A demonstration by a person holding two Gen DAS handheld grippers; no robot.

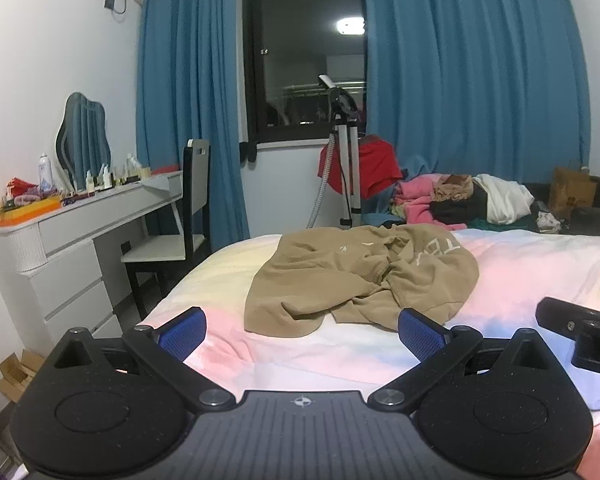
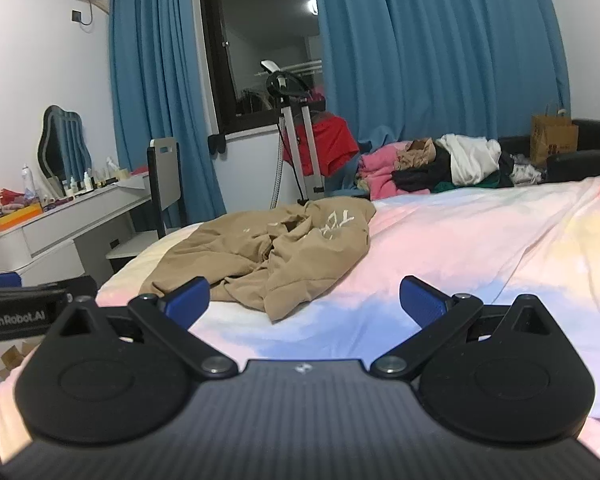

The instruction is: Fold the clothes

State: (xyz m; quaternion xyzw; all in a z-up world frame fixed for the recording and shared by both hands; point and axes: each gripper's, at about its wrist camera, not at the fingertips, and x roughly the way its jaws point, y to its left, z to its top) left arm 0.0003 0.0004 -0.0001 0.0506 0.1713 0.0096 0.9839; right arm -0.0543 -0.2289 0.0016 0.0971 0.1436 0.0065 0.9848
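Here we have both grippers low over the near part of the bed (image 1: 520, 272), fingers spread wide, nothing between them. Left gripper (image 1: 302, 334) sits just short of the tan top (image 1: 360, 276); its right pad (image 1: 418, 332) is close to the top's near hem, not touching as far as we can tell. Right gripper (image 2: 304, 306) is to the right of the left gripper, with its left pad (image 2: 190, 300) overlapping the top's near edge in view; contact unclear. The top lies crumpled, unfolded, toward the bed's left side, with pale lettering showing. Open sheet runs wide to the right of it and near us; the bed's left edge is close beside the top. Left of the bed, a chair (image 1: 188, 216) and a white desk (image 1: 80, 236) crowded with bottles. Far side: a tripod (image 1: 346, 152) with a red cloth behind it, blue curtains (image 1: 480, 80), dark window. Far right, a pile of clothes (image 1: 460, 200), pink, black and white, well apart from the top. A brown paper bag (image 2: 552, 138) stands beyond the pile; contents not visible. A hand edge shows at near left in the right view.
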